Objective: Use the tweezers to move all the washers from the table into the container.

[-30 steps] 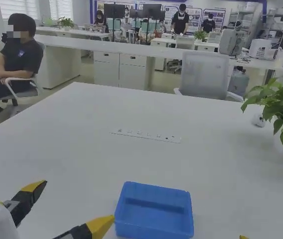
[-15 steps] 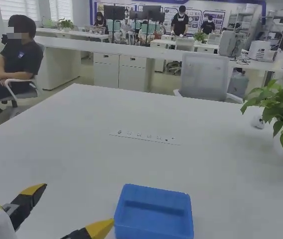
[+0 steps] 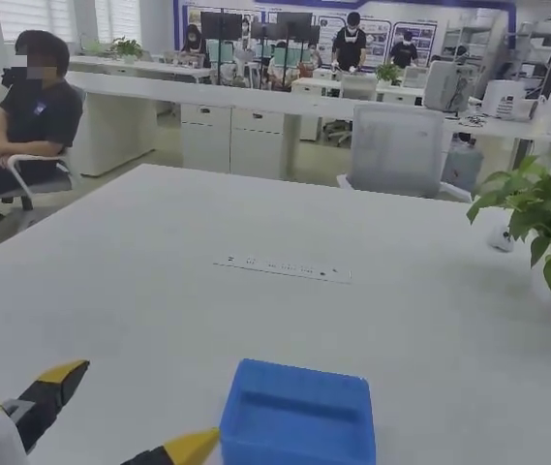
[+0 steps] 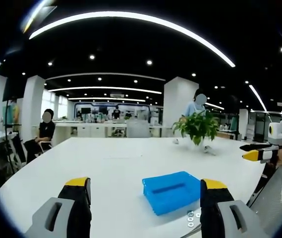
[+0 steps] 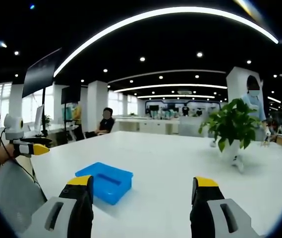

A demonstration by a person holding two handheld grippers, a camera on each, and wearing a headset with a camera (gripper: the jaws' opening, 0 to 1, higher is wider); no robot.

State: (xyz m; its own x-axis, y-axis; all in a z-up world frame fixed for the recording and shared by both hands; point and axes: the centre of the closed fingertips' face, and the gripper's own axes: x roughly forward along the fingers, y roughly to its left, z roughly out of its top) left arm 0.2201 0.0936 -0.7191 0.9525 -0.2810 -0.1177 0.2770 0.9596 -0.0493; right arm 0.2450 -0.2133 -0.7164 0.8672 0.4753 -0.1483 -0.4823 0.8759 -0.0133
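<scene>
potted plant (image 3: 536, 218), office chair (image 3: 397, 150)

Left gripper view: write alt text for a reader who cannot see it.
The left gripper, its yellow-tipped jaws open, frames a blue container on a white table, with a few small washers lying on the table beside its near corner. A potted plant stands farther back, and the right gripper shows at the view's right edge.

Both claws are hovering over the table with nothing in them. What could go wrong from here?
1. The washers are tiny and lie loose on the table beside the blue container, close to the left gripper. A careless sweep of its wide-open jaws could scatter them.
2. The container looks light, so a bump might slide it away.
</scene>
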